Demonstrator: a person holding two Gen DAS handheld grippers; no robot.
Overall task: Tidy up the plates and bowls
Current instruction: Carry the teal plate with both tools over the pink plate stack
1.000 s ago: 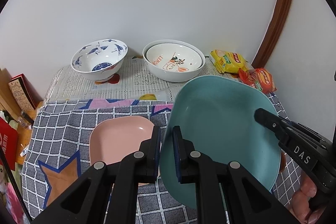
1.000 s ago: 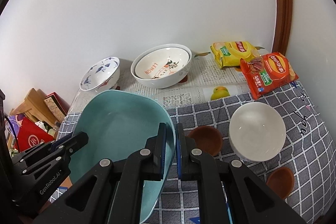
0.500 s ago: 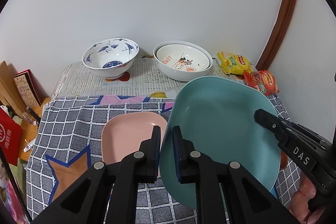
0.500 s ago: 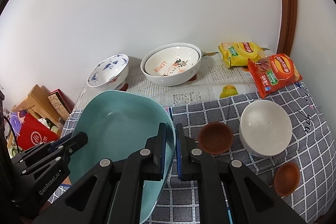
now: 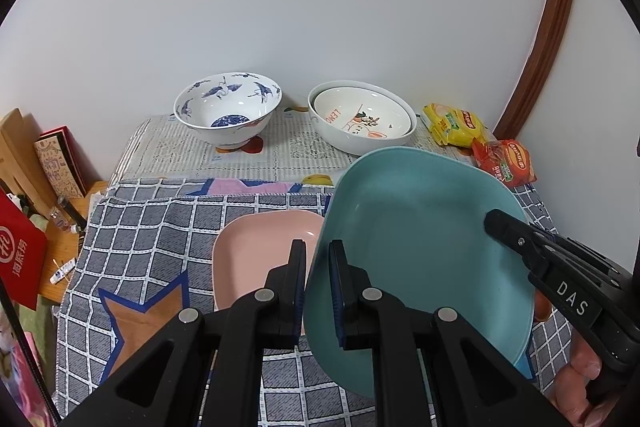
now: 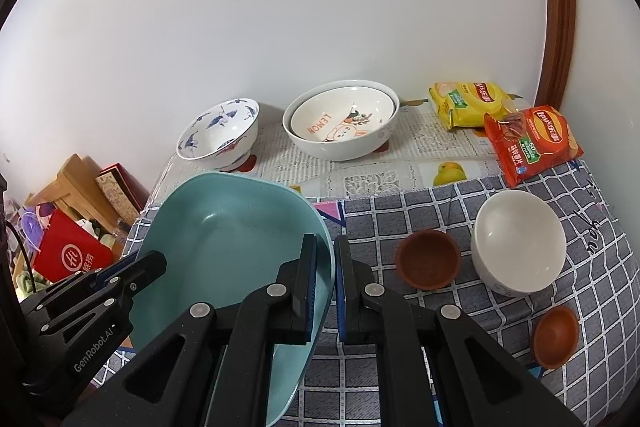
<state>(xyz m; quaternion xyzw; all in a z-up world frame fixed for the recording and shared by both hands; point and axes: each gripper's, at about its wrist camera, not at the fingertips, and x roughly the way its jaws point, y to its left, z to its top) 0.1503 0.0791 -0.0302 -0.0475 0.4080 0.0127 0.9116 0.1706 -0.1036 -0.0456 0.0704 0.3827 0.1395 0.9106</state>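
Carrying the teal plate (image 5: 420, 239) between us, we have the left hand-held gripper (image 5: 318, 287) clamped on its left rim and the right hand-held gripper (image 6: 326, 283) clamped on the opposite rim. The plate hangs above the checked cloth (image 5: 168, 223) on the table, tilted, its left edge overlapping the pink plate (image 5: 256, 247) that lies flat on the cloth. We judge the step in hand is stacking teal with pink. To do it well, we should keep both grips level with each other so the plate does not twist, centre it over the pink plate, lower it flat, and only then let go. Beyond the pink plate stand the crane-pattern bowl (image 5: 227, 113) and the nested lemon bowls (image 5: 362, 117); we should stay short of them.
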